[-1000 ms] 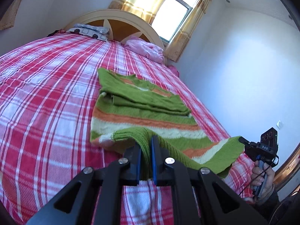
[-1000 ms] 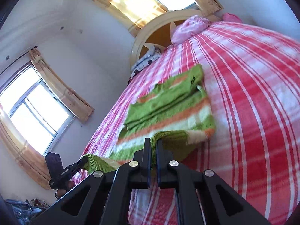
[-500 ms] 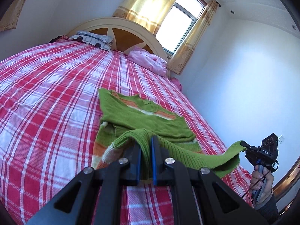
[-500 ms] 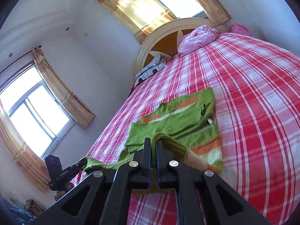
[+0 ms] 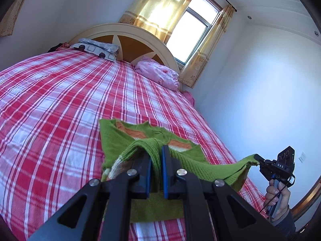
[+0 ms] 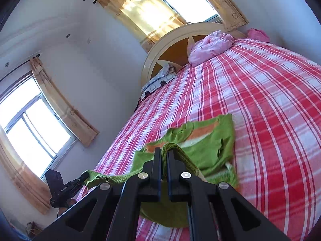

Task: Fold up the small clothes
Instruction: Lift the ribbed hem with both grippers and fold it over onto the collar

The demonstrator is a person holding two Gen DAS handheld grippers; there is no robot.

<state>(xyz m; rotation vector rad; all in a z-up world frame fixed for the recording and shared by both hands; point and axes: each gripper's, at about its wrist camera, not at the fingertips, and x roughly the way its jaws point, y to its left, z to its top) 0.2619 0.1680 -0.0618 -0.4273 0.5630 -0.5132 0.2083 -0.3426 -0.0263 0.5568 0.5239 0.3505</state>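
A green sweater with orange and cream stripes (image 5: 128, 138) lies on the red plaid bed (image 5: 60, 104); it also shows in the right wrist view (image 6: 208, 140). My left gripper (image 5: 156, 150) is shut on one corner of its bottom hem. My right gripper (image 6: 164, 152) is shut on the other corner. Both hold the hem lifted above the bed, over the sweater's upper half, with the hem stretched between them. The right gripper shows in the left wrist view (image 5: 258, 159), the left gripper in the right wrist view (image 6: 82, 177).
A patterned pillow (image 5: 96, 47) and a pink bundle (image 5: 158, 74) lie by the cream headboard (image 5: 128, 34). White walls stand close on both sides. Curtained windows (image 6: 34, 126) are behind and to the left.
Both grippers have carried the hem up and forward toward the headboard. The sweater's lower half has risen off the bed and now hangs over its upper half.
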